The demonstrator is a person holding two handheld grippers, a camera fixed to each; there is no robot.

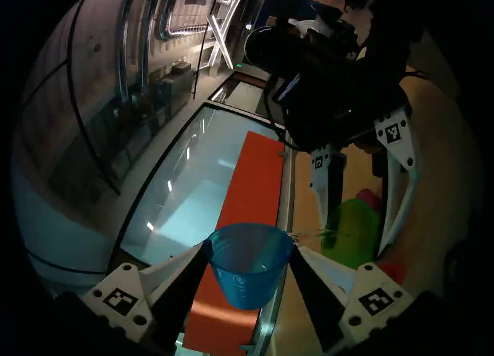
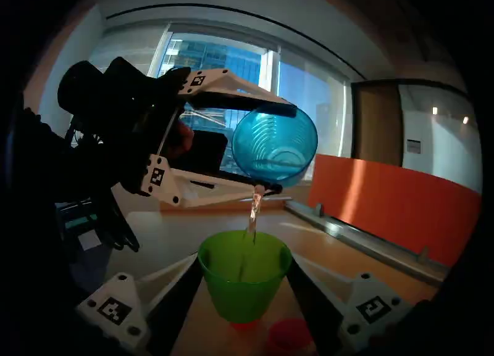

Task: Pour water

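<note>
Blue see-through plastic sits between the fingers of the left tool [image 1: 249, 251]. It is closed to cup width, both fingers pressing on the wall of the blue cup [image 1: 250, 273] just below the rim. In the right gripper view this cup is tipped hard over, mouth turned down and forward, and a thin stream of water [image 2: 253, 211] falls from its lip.

The right tool [image 2: 245, 260] is closed about as far on the green cup [image 2: 245, 282], a finger on each side of the upper wall. The cup is upright and directly beneath the blue one, and the stream lands inside its rim. I cannot tell whether its base rests on the table [image 2: 346, 257] or hangs just above it.

Both cups look light and thin-walled, so I'd guess a hard squeeze would buckle them and a wet wall would slip. The band under the rim, where the cup is stiffest, seems the right place to hold. The green one will grow heavier as it fills.

Near the green cup lies a small red thing [image 2: 287, 339], perhaps another cup. An orange panel [image 2: 395, 202] runs along the far edge of the table.
</note>
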